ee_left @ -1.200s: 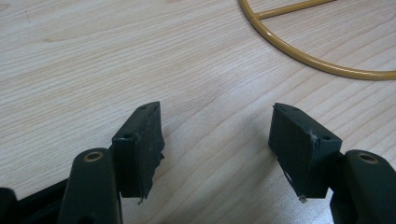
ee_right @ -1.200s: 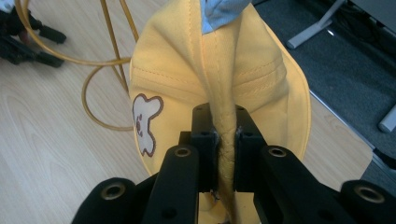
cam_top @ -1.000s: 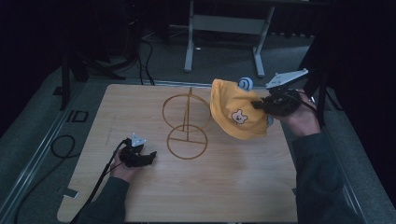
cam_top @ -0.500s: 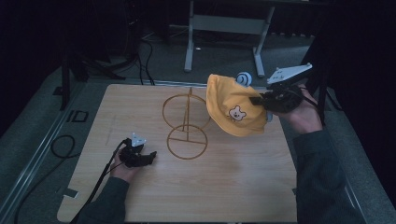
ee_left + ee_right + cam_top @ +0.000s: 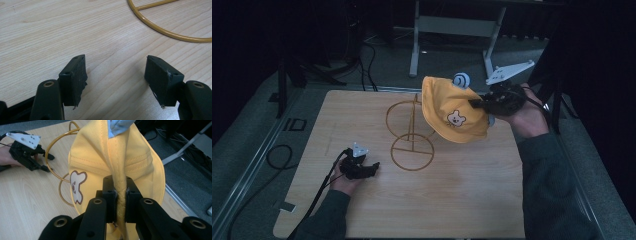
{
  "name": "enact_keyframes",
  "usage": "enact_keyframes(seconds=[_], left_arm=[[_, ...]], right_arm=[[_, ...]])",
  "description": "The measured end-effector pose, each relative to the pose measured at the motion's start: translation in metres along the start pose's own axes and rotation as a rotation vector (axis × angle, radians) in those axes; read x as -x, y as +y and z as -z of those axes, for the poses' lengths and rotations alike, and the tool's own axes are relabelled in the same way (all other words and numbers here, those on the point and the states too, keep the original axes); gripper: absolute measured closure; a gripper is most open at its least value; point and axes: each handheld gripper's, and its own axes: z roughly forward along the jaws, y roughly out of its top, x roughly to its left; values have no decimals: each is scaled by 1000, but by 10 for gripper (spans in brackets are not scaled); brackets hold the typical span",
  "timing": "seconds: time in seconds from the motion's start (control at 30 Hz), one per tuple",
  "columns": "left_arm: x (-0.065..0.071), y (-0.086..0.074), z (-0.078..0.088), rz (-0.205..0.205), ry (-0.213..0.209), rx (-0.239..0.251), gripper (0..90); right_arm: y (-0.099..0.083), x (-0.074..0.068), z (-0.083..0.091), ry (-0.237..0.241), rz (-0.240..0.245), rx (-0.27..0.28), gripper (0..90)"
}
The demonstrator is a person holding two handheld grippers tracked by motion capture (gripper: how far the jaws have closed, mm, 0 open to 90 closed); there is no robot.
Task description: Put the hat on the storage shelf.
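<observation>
A yellow cloth hat point(image 5: 452, 112) with a small bear face hangs in the air over the table's right half, close to the top of a gold wire stand point(image 5: 410, 131). My right gripper point(image 5: 475, 104) is shut on the hat's brim, and in the right gripper view the fabric of the hat point(image 5: 117, 170) is pinched between my right gripper's point(image 5: 119, 202) pads. My left gripper point(image 5: 373, 167) rests on the table at the front left, jaws open. In the left gripper view my left gripper point(image 5: 116, 75) holds nothing, with the stand's base ring point(image 5: 165, 27) just ahead.
The wooden table point(image 5: 362, 205) has bare board in front of the stand and at the left. A metal frame point(image 5: 452, 30) stands on the floor beyond the far edge. A black cable point(image 5: 319, 195) trails from the left gripper off the front left.
My right gripper has lifted the hat and carried it left, closer to the stand's top. The left gripper has stayed put.
</observation>
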Motion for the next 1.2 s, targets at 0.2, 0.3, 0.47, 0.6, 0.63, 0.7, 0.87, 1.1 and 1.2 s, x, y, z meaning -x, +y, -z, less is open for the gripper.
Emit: enact_keyframes(seconds=[0.2,0.3,0.47,0.6,0.63,0.7,0.87,1.1,1.2], left_arm=[[0,0,0,1,1,2,343],[0,0,0,0,1,2,343],[0,0,0,1,0,2,343],[0,0,0,1,0,2,343],[0,0,0,1,0,1,343],[0,0,0,1,0,1,343],[0,0,0,-1,0,-1,343],[0,0,0,-2,0,-1,343],[0,0,0,-2,0,-1,343]], right_arm=[[10,-5,-3,10,20,2,826],[15,-7,-5,16,30,4,826],[21,-8,-8,26,33,10,826],[26,-9,-11,30,39,9,825],[26,-9,-11,31,40,11,825],[27,-9,-12,32,41,12,825],[33,-9,-17,32,46,10,825],[42,-11,-26,40,49,10,824],[46,-13,-30,45,55,12,822]])
